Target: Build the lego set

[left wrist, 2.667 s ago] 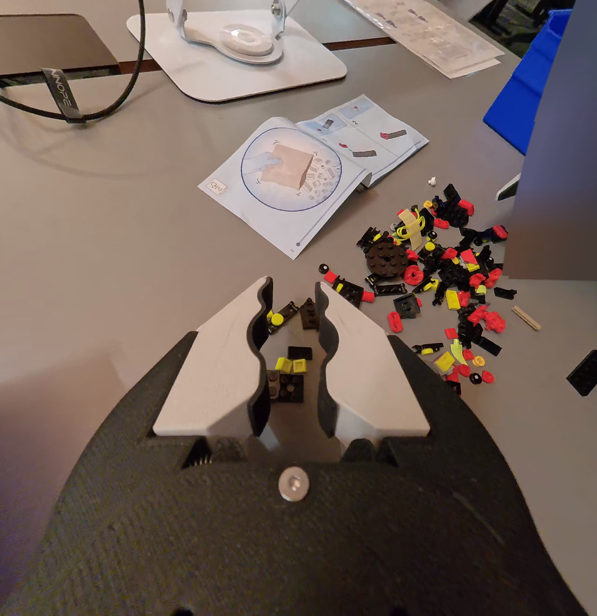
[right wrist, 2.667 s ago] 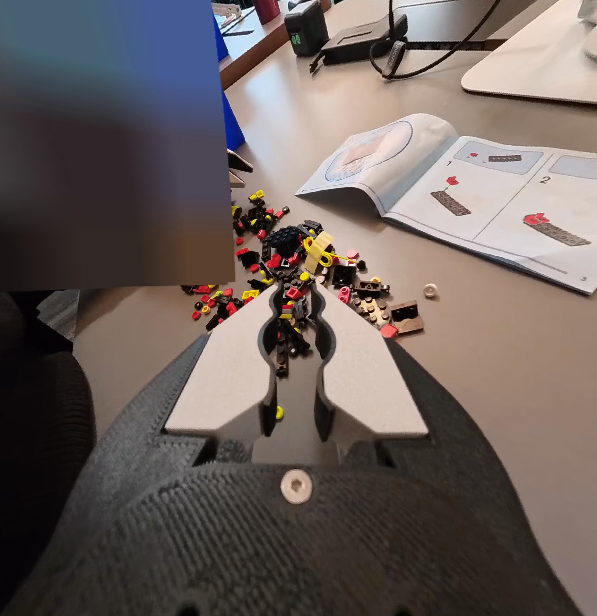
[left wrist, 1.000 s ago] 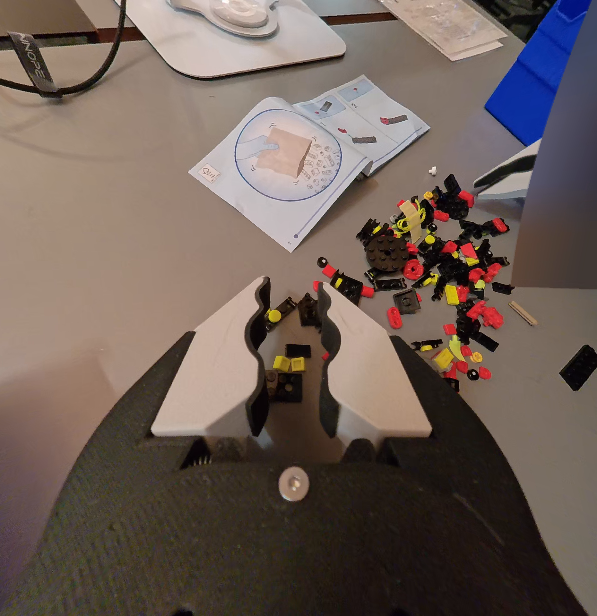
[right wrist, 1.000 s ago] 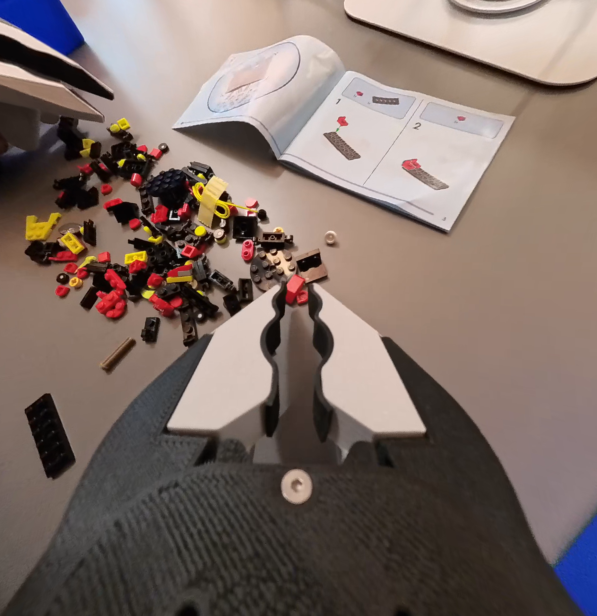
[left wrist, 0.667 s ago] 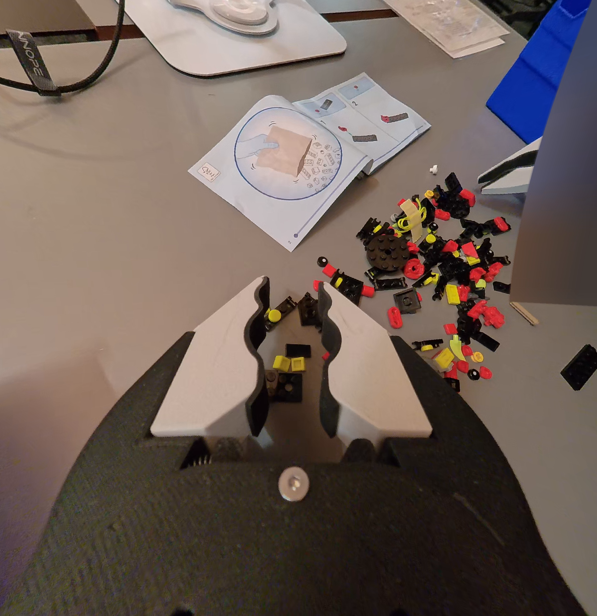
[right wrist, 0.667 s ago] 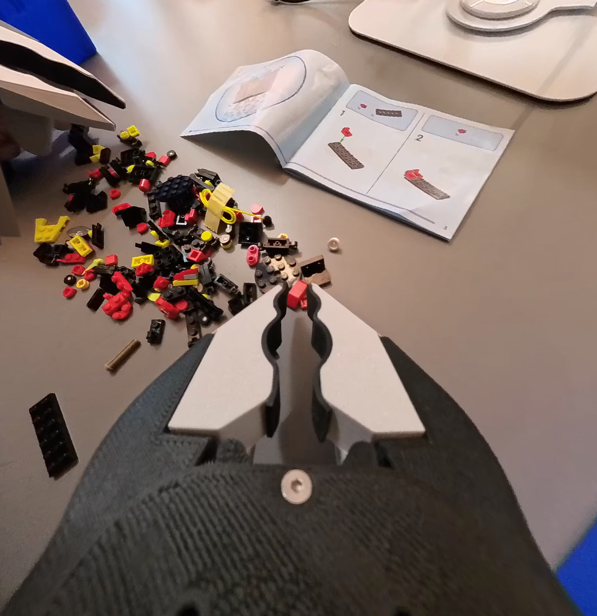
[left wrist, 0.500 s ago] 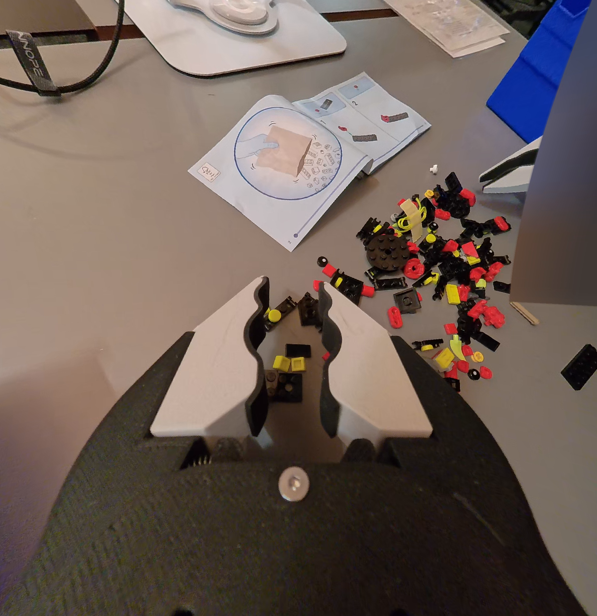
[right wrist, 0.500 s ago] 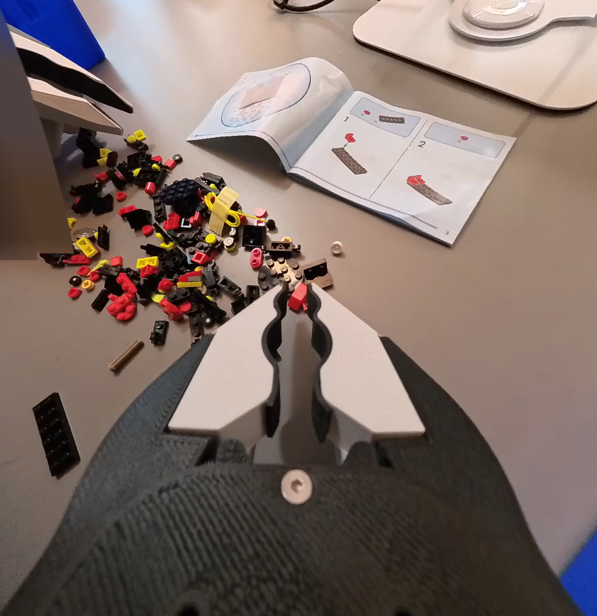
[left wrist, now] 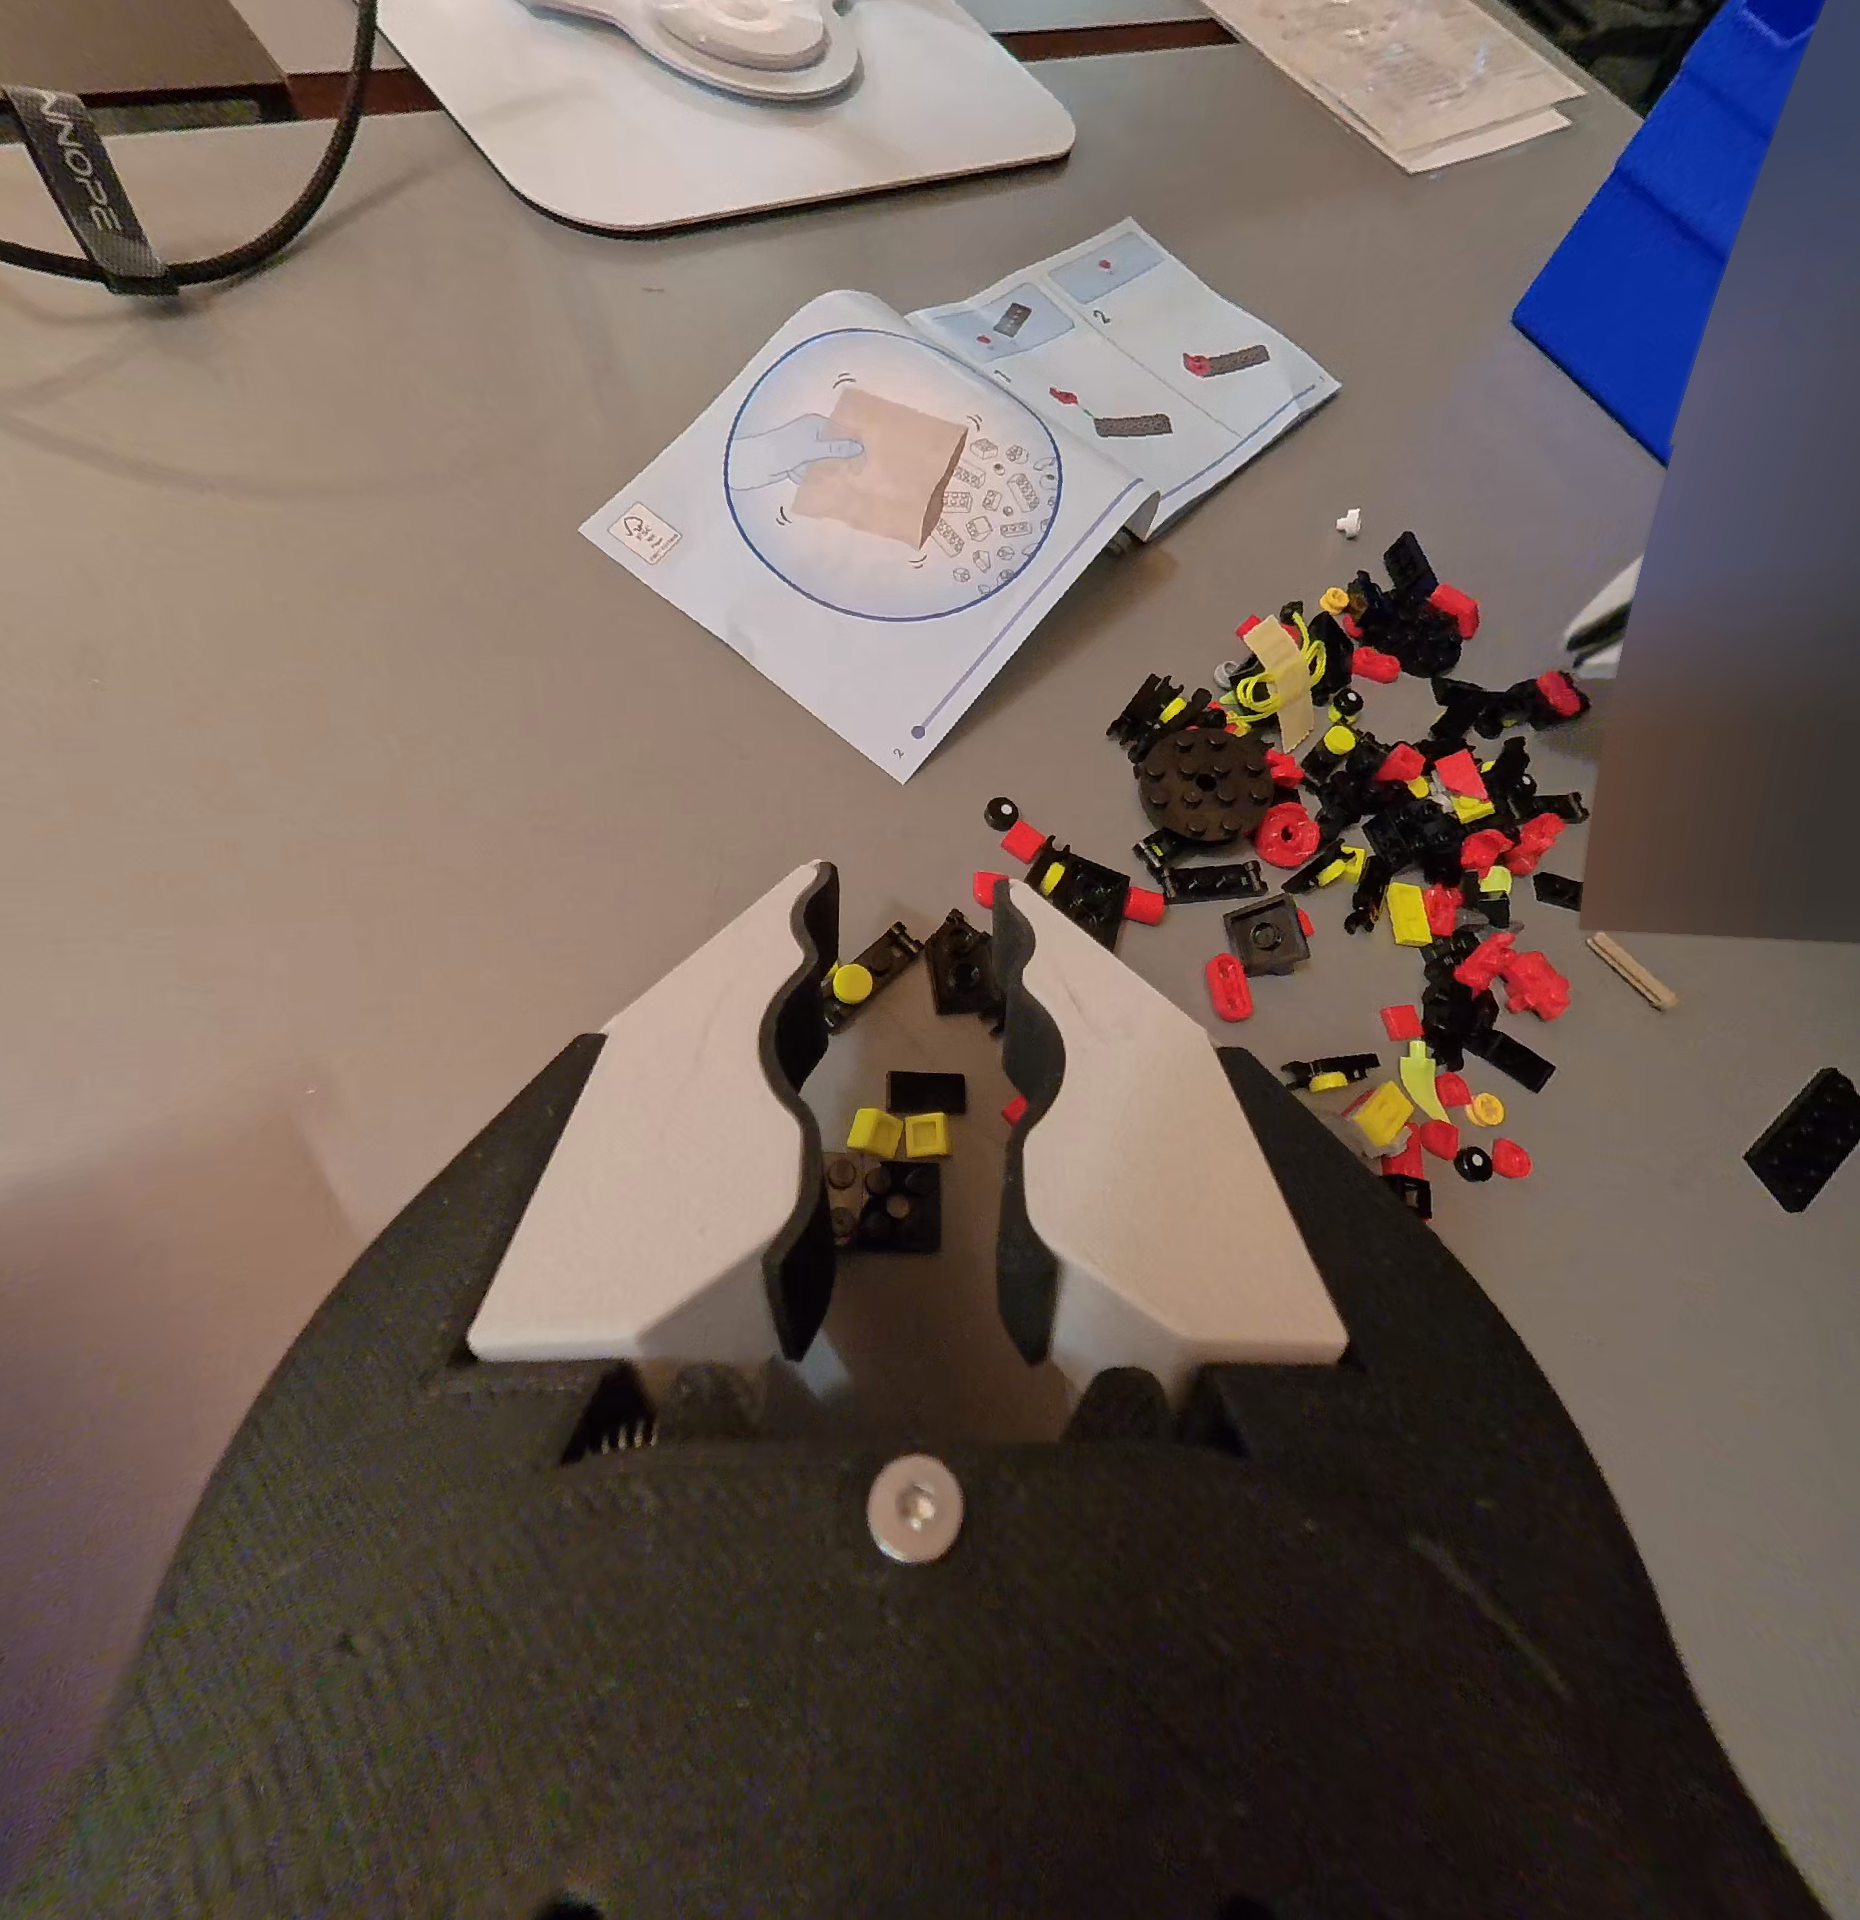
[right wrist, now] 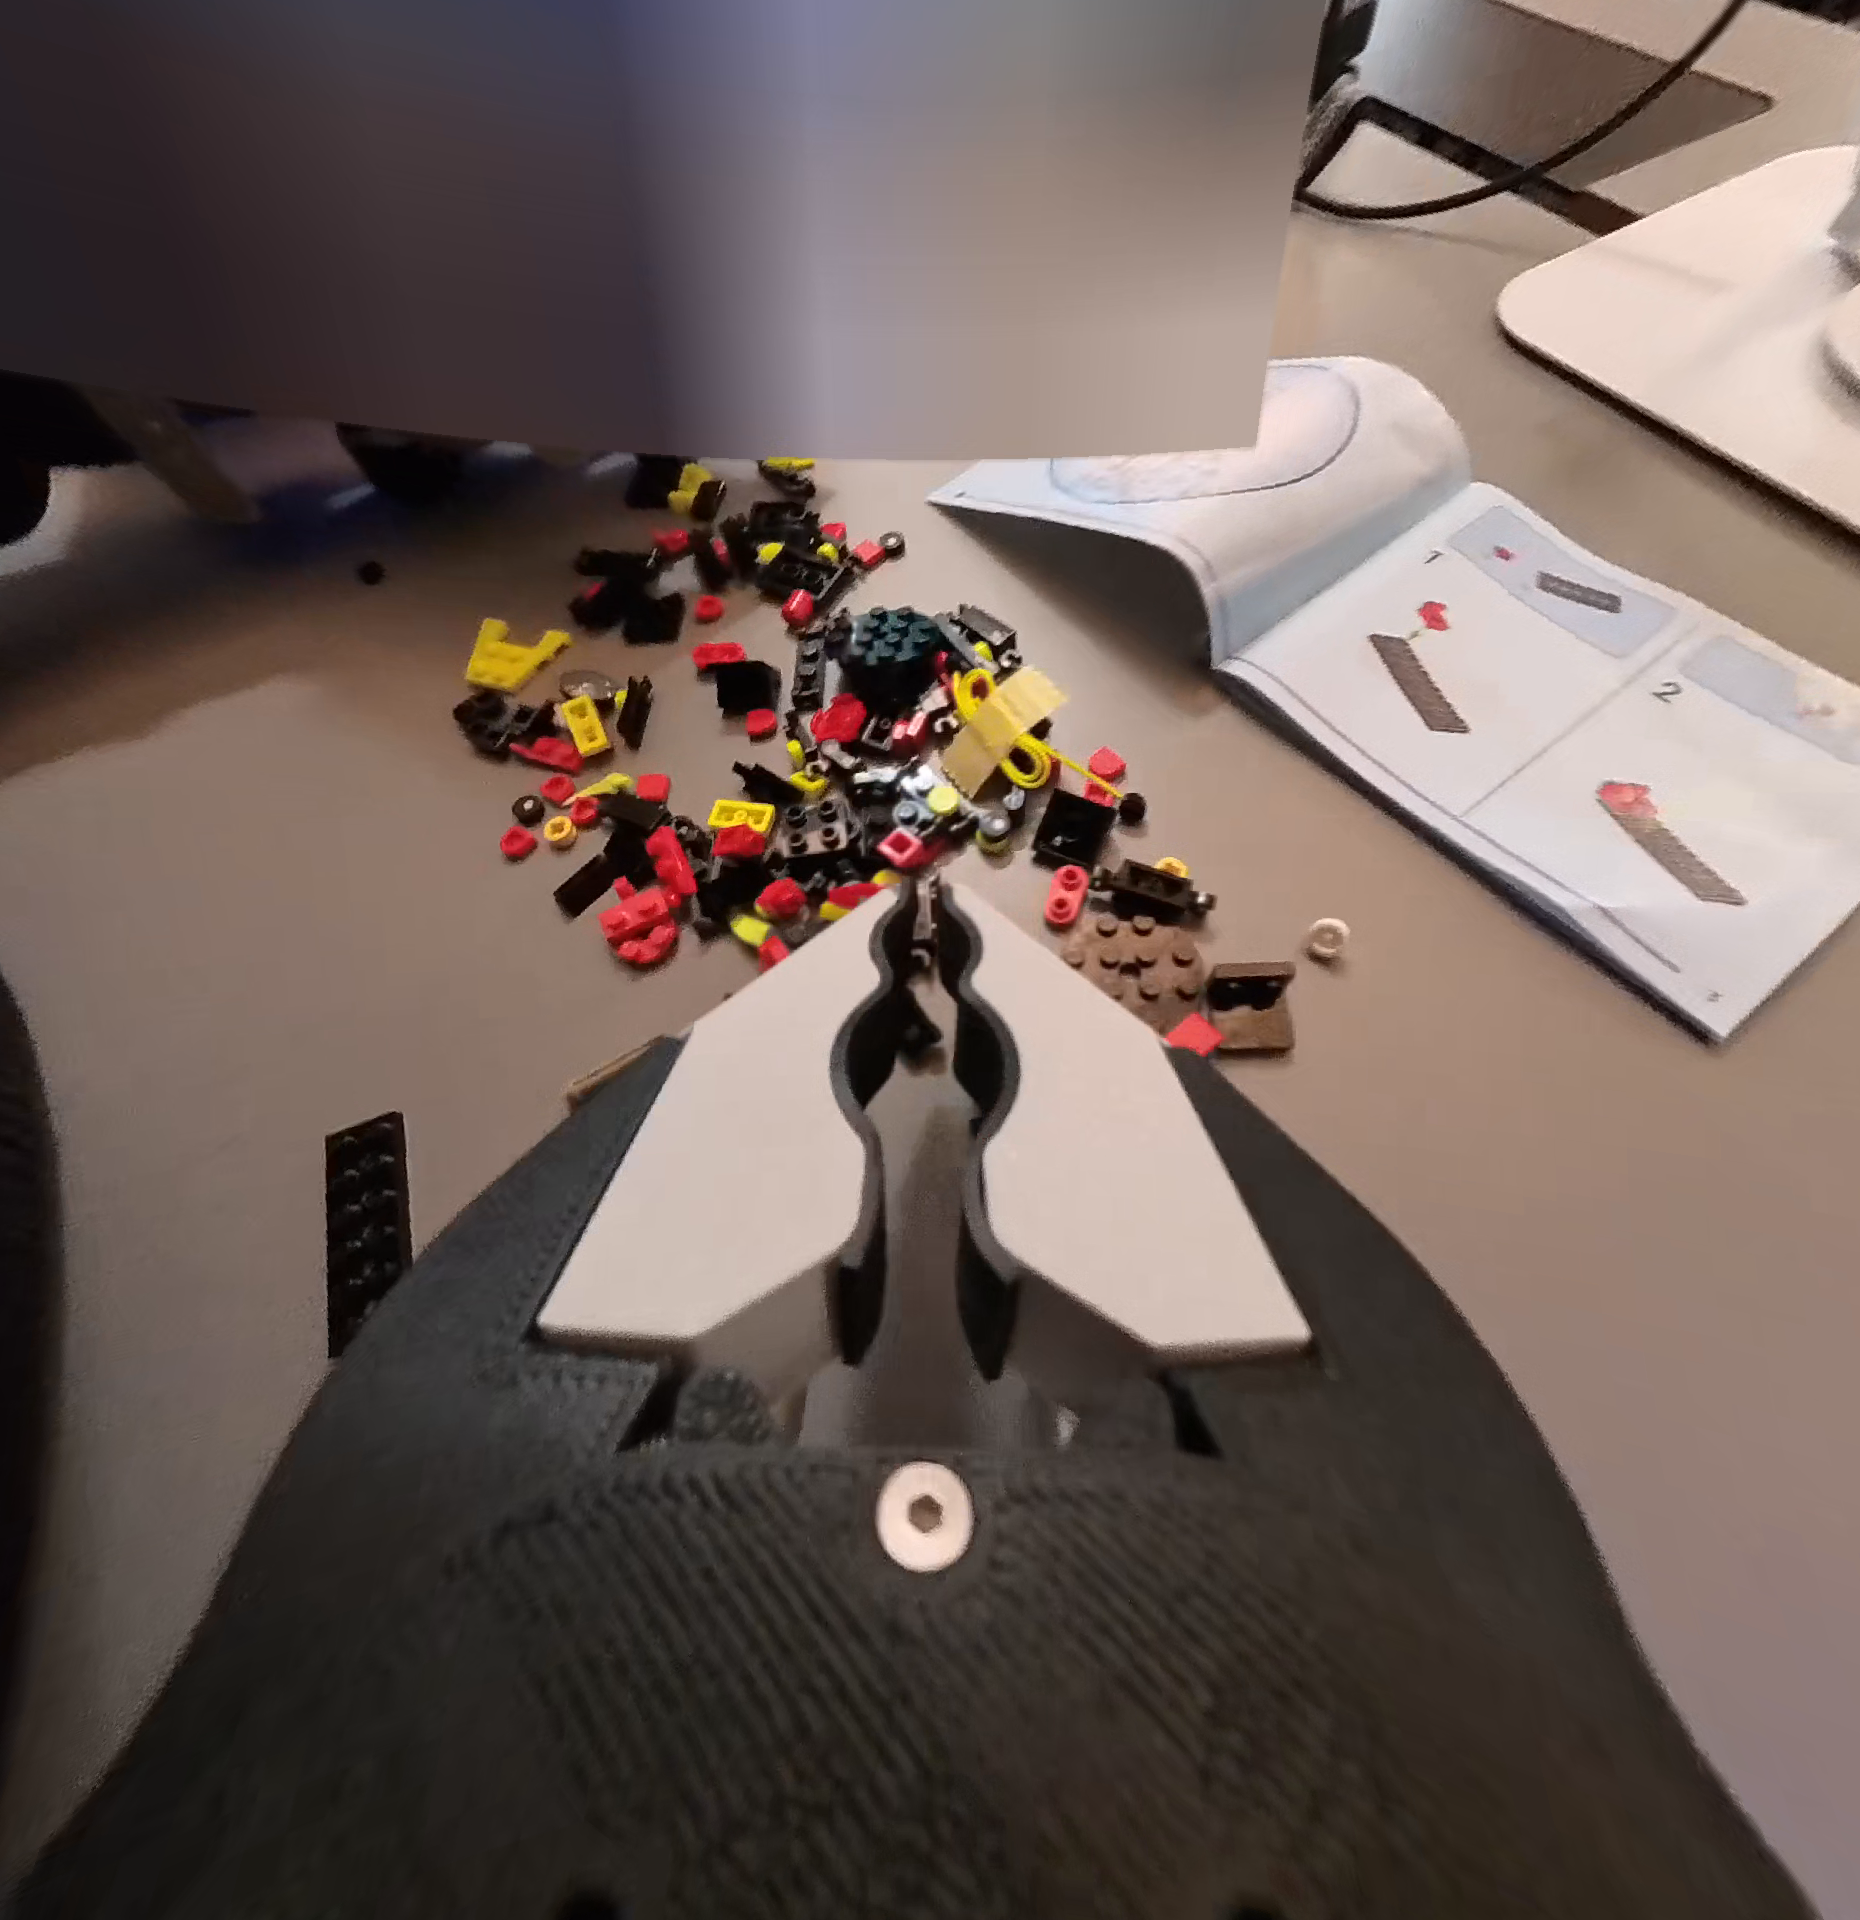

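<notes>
The left gripper (left wrist: 913,894) hangs with its jaws apart over two small yellow pieces (left wrist: 898,1132) and a black plate (left wrist: 884,1205) on the grey table (left wrist: 334,727). The right gripper (right wrist: 918,912) is pinched nearly closed on a thin dark piece (right wrist: 920,940) at the near edge of the scattered red, black and yellow lego pile (right wrist: 801,748). Beyond the pile lies the open instruction booklet (right wrist: 1477,665).

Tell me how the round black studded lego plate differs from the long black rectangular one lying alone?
The round black plate is a disc; the long black plate is a narrow strip. The round one touches other pieces in the pile; the long one lies apart. Both are studded and lie flat on the grey table.
</notes>
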A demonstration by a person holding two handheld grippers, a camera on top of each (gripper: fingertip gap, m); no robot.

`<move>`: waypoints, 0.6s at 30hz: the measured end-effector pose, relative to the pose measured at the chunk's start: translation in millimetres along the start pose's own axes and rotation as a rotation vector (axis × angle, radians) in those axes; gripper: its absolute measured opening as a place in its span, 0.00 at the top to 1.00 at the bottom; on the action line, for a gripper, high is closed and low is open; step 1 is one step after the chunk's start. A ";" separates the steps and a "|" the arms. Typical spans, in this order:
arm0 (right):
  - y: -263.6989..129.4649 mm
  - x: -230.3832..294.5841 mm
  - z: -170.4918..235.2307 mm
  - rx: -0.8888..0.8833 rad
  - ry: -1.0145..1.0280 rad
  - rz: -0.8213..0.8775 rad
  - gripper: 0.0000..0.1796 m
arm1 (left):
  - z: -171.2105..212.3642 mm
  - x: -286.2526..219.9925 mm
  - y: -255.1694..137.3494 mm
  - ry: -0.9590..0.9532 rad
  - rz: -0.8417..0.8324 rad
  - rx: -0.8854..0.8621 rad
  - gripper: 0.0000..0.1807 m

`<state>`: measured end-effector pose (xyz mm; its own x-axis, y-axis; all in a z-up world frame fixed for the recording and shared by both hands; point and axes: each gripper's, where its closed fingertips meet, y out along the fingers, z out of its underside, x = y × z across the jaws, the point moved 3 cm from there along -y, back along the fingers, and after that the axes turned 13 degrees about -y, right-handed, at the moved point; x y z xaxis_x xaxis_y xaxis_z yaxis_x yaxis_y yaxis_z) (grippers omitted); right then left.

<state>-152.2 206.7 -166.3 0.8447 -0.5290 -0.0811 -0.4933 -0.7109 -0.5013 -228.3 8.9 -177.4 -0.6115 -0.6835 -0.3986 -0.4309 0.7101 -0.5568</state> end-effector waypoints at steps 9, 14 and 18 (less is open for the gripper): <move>4.0 13.8 -2.7 -0.031 0.027 -0.109 0.97 | 1.0 -0.7 0.3 0.001 0.001 0.006 0.85; 8.6 23.2 0.3 0.011 -0.028 -0.140 0.96 | 1.0 -0.7 0.4 0.000 0.001 0.006 0.85; 11.3 27.2 2.6 0.036 -0.055 -0.150 0.96 | 1.0 -0.7 0.5 0.000 0.002 0.006 0.85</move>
<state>-134.3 185.5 -176.4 0.9191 -0.3910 -0.0495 -0.3536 -0.7625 -0.5418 -227.4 9.5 -178.1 -0.6120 -0.6823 -0.3999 -0.4254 0.7103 -0.5607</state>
